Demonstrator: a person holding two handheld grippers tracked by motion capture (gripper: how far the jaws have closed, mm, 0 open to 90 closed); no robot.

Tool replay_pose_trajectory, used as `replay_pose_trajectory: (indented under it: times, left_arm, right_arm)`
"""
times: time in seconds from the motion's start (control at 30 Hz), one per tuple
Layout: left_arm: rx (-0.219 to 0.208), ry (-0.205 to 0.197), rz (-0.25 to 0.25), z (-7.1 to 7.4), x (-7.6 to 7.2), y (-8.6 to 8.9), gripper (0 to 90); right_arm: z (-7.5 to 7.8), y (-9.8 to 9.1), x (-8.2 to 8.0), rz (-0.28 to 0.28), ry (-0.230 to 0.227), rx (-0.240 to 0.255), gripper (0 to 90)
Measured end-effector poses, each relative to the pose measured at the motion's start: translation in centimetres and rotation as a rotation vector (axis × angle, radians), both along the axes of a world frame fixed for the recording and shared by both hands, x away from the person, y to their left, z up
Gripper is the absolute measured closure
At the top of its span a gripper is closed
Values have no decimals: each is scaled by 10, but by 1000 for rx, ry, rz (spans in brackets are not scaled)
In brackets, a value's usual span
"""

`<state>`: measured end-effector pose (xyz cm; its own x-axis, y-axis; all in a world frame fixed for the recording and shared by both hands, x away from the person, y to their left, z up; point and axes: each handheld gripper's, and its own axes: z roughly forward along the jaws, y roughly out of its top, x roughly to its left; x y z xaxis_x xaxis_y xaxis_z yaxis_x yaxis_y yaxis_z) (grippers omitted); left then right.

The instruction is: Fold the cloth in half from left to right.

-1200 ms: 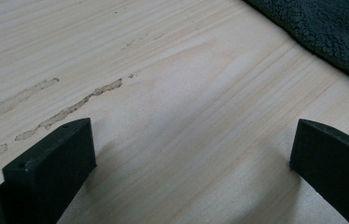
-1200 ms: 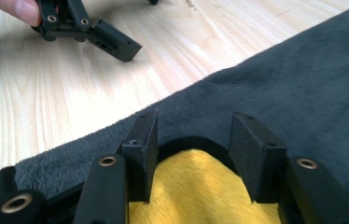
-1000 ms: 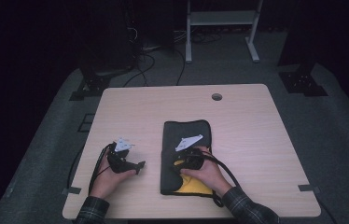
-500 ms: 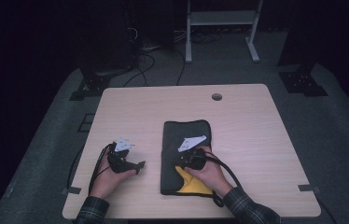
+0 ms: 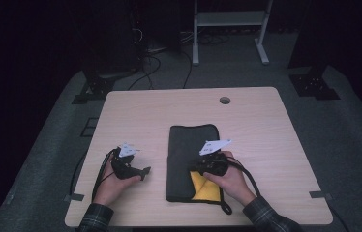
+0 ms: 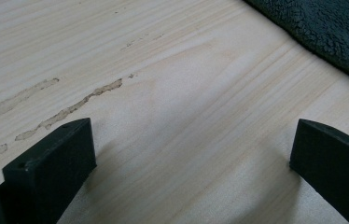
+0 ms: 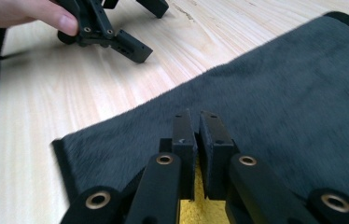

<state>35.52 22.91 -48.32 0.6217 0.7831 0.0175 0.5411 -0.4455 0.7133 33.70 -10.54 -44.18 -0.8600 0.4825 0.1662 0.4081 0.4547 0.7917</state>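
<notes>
Dark floor and black stands sit all around a pale wooden table point(image 5: 266, 140). No words or labels can be read on anything.

On the table lies a dark fuzzy cloth point(image 5: 188, 145), folded flat, with a yellow cloth point(image 5: 202, 188) showing at its near end. The yellow cloth peeks out from under the dark one.

The right gripper point(image 7: 199, 122) sits over the near part of the dark fuzzy cloth, held by the right hand point(image 5: 230, 181). Its jaws have just been closing and now stand almost together, with only a thin gap. A fold of the yellow cloth shows right behind the jaws, but I cannot tell if they pinch it.

The left gripper point(image 5: 143, 172) rests on bare wood to the left of the dark cloth, held by the left hand point(image 5: 111, 186). Its jaws stand wide apart with nothing between them. The dark cloth's edge is near it but not touching.
</notes>
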Motion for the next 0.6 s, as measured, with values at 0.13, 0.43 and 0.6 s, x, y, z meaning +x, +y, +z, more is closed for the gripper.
replay_pose_trajectory:
  times: [0.13,0.43,0.6]
  left_arm:
    - [-1,0,1,0,0,0,0]
    - [-3,-1,3,0,0,0,0]
    - [-1,0,3,0,0,0,0]
  right_arm:
    - [5,-22,-10,-20,22,31,849]
    - [3,-55,-37,-30,50,5,848]
    - [-10,-74,-50,-37,99,-27,840]
